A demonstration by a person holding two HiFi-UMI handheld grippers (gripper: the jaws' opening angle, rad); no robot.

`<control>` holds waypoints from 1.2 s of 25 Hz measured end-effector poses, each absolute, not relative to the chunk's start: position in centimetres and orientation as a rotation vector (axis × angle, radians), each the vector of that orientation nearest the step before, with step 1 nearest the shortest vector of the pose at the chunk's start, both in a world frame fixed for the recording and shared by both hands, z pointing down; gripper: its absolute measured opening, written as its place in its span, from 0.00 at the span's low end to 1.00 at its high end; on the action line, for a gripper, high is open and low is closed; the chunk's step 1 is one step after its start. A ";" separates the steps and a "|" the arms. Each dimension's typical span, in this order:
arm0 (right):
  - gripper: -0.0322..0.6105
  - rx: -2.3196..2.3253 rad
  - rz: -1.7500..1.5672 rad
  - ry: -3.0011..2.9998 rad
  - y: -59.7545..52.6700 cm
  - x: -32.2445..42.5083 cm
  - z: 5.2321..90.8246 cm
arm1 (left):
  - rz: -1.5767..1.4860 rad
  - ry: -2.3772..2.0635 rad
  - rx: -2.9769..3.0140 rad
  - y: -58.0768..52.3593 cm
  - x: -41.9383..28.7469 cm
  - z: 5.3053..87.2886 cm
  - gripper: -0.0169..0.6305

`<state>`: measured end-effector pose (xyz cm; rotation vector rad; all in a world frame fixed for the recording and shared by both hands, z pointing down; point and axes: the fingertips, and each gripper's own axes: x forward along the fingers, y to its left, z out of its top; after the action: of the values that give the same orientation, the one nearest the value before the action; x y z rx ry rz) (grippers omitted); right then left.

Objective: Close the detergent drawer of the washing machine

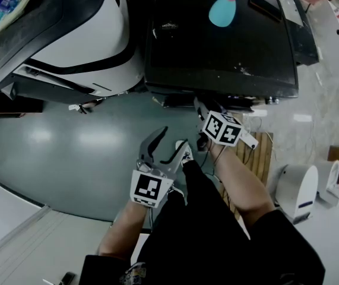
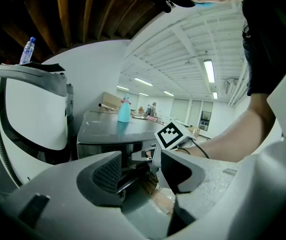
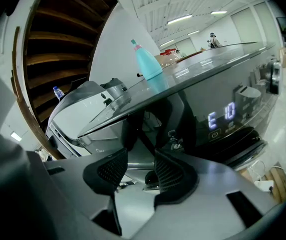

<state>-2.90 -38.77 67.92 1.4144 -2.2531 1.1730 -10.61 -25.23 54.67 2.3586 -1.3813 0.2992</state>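
The dark washing machine [image 1: 216, 40] fills the upper middle of the head view, a turquoise bottle [image 1: 224, 8] standing on its top. Under its front edge the detergent drawer [image 1: 178, 101] sticks out a little. My right gripper [image 1: 199, 105] is at that front edge just right of the drawer, open, its pads [image 3: 170, 171] apart with nothing pressed between them; the dark drawer recess [image 3: 150, 121] lies just beyond. My left gripper [image 1: 170, 140] hangs lower over the grey floor, open and empty. In the left gripper view its own jaws [image 2: 140, 166] frame the right gripper's marker cube [image 2: 173, 134].
A white machine with a dark curved band [image 1: 68, 34] stands left of the washer. A wooden pallet [image 1: 264, 153] and a white appliance [image 1: 297, 189] sit on the floor at the right. The washer's lit display [image 3: 223, 115] glows right of the drawer.
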 end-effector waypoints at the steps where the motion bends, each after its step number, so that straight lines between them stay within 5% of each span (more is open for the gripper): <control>1: 0.31 1.414 1.170 -2.253 -38.8 -2.9 67.9 | 0.296 -1.384 2.358 -25.2 -10.7 54.6 0.40; 5: 0.27 1.421 1.127 -2.244 -38.6 -2.6 67.4 | 0.280 -1.400 2.349 -24.7 -11.0 53.9 0.40; 11: 0.05 1.410 1.086 -2.368 -38.0 -2.2 63.8 | 0.249 -1.431 2.356 -23.2 -11.7 51.9 0.38; 14: 0.05 1.351 0.990 -2.490 -37.3 -2.9 60.2 | 0.232 -1.460 2.368 -22.0 -12.3 50.6 0.31; 19: 0.05 1.242 0.805 -2.630 -34.0 -4.6 54.6 | 0.185 -1.537 2.373 -19.2 -13.7 48.0 0.04; 30: 0.05 1.072 0.435 -2.841 -22.4 -7.8 43.7 | 0.077 -1.706 2.418 -10.6 -17.8 41.6 0.03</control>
<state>-7.77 -22.38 43.66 1.0721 -2.8411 0.4348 -17.77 -10.60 41.63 2.4182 -1.7058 0.0774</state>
